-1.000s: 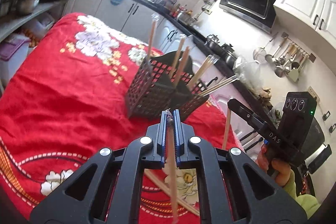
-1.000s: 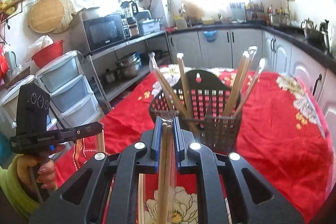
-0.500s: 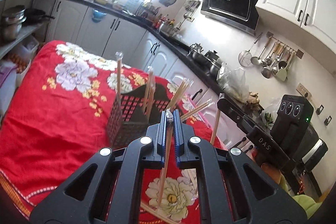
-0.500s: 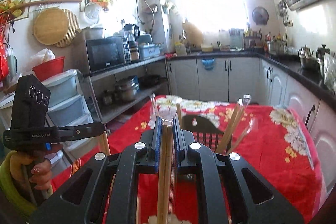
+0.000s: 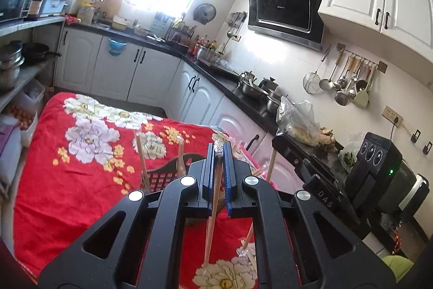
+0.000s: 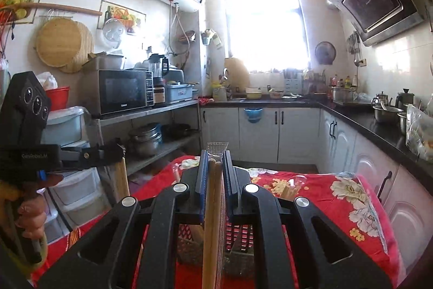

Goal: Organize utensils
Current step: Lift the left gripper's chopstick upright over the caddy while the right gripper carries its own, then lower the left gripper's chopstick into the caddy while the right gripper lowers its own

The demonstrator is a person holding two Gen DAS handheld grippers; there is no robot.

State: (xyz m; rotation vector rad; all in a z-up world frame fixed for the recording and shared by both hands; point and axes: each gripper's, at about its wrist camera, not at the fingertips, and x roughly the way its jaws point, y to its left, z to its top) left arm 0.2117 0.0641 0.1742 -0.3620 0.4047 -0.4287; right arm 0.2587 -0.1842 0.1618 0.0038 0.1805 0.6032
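My left gripper [image 5: 218, 151] is shut on a wrapped pair of chopsticks [image 5: 212, 210] that hangs down between the jaws. Below it stands the dark mesh utensil basket [image 5: 162, 175] with several wrapped chopsticks [image 5: 142, 161] upright in it, mostly hidden by the gripper. My right gripper [image 6: 215, 157] is shut on another wrapped pair of chopsticks [image 6: 209, 221], above the same basket [image 6: 238, 259]. The right gripper also shows in the left wrist view [image 5: 273, 145], holding its chopsticks [image 5: 270, 165]. The left gripper shows in the right wrist view [image 6: 119, 151].
The table wears a red floral cloth [image 5: 67, 180]. White cabinets and a black counter [image 5: 216, 72] with pots run behind and to the right. Shelves with a microwave [image 6: 121, 91] and plastic drawers [image 6: 70, 194] stand left of the table.
Both grippers have risen and tilted up with their chopsticks. The basket has dropped low in both views and is now largely hidden behind the gripper bodies.
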